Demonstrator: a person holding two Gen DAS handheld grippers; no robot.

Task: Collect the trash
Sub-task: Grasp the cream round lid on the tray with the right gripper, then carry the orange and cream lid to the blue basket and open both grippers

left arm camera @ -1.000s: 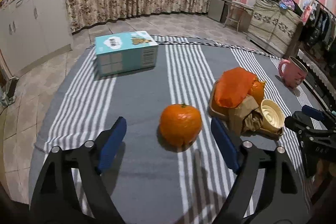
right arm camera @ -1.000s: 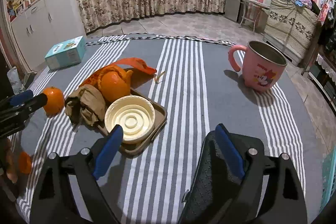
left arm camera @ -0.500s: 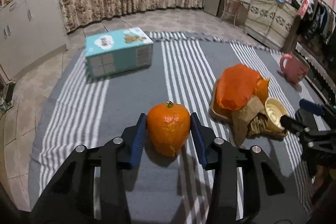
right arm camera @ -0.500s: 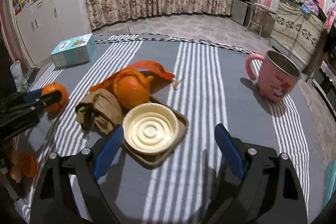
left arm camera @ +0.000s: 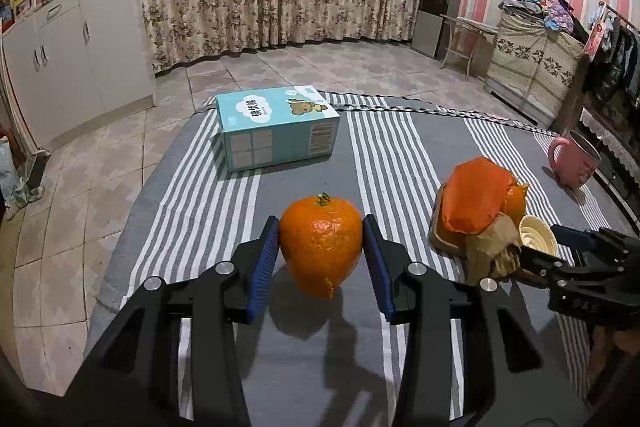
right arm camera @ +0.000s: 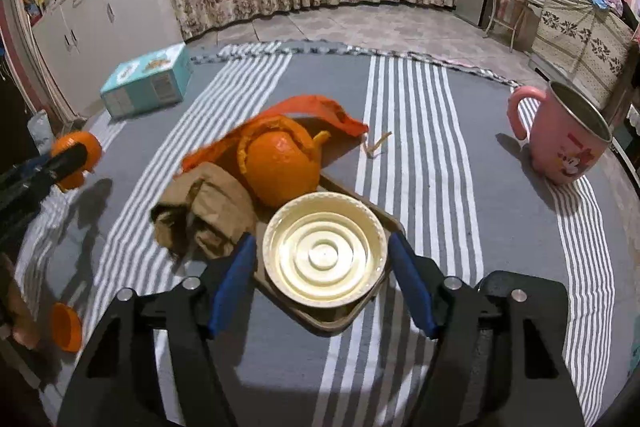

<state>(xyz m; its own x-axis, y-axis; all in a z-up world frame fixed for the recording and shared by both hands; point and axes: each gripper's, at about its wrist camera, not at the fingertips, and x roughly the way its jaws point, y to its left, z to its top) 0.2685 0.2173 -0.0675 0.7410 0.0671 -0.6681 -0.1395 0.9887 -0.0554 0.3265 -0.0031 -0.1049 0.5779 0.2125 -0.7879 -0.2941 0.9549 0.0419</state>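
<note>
The left gripper (left arm camera: 321,254) clamps an orange (left arm camera: 321,242), its blue pads pressed against both sides of the fruit, which hangs clear of the striped cloth (left arm camera: 400,155) with its shadow below. The orange's skin is torn at the lower edge, stem upward. Beyond it on the cloth lies a teal box (left arm camera: 276,126). To the right sits a brown tray (right arm camera: 340,319) piled with trash: a peeled orange skin (right arm camera: 280,163), an orange plastic scrap (right arm camera: 320,111), crumpled brown paper (right arm camera: 208,211) spilling over the tray's left edge, and a cream ribbed lid (right arm camera: 325,250). The right gripper (right arm camera: 322,275) stands with jaws spread wide, one finger on each side of the lid, not touching it. A pink mug (right arm camera: 568,143) stands well apart at the right. A small peel piece (right arm camera: 66,327) lies at the cloth's near left edge.
</note>
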